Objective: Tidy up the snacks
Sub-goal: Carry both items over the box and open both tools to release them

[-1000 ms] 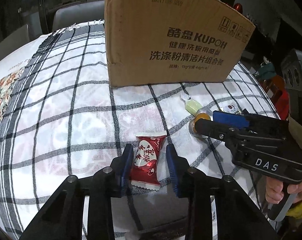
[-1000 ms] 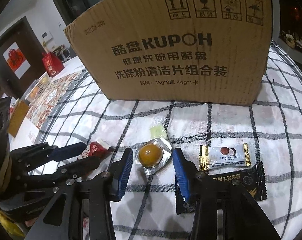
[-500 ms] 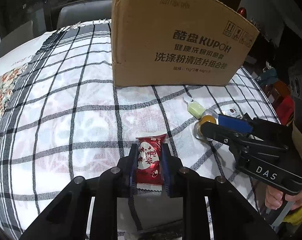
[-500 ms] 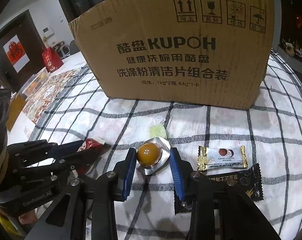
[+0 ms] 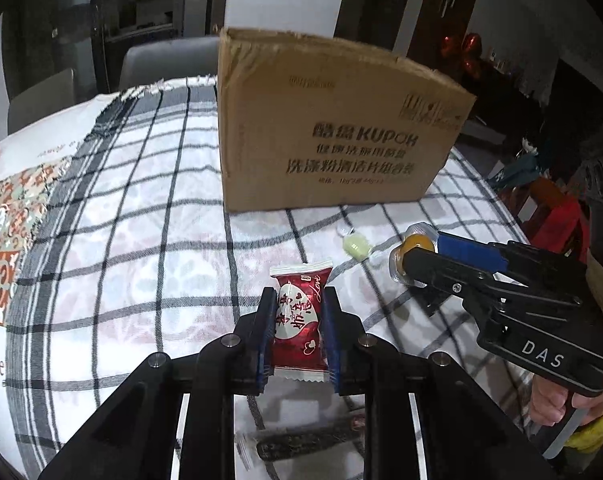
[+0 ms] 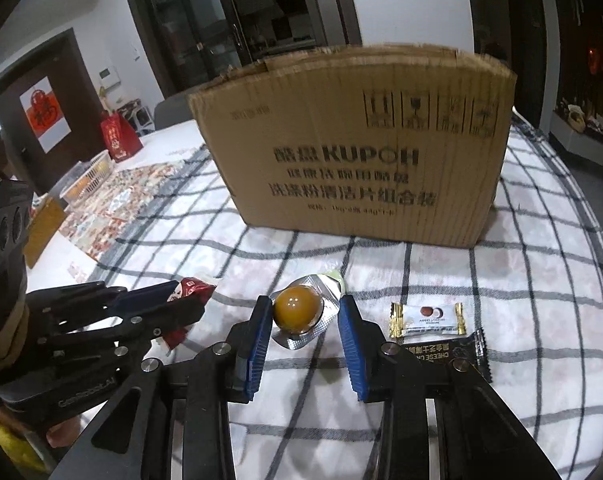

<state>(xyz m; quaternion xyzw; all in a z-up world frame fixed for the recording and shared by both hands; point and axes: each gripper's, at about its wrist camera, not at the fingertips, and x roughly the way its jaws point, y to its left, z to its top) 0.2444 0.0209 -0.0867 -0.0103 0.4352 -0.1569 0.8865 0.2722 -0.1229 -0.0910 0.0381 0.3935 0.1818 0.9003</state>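
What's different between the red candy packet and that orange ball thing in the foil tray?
The red candy packet is a flat, oblong sealed wrapper with white printing; the orange ball snack is a glossy dome in a crinkled silver foil tray. The packet sits in the left tongs, the ball snack in the right tongs. Both are single snacks, each gripped from the sides, in front of the cardboard box.

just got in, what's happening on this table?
A person holds a gripper in each hand, sorting snacks on a checked tablecloth. The left gripper is shut on a red candy packet; the right gripper is shut on a foil blister with an orange ball. Both face the cardboard box. A pale green candy, a gold-ended white candy and a black packet lie on the cloth.
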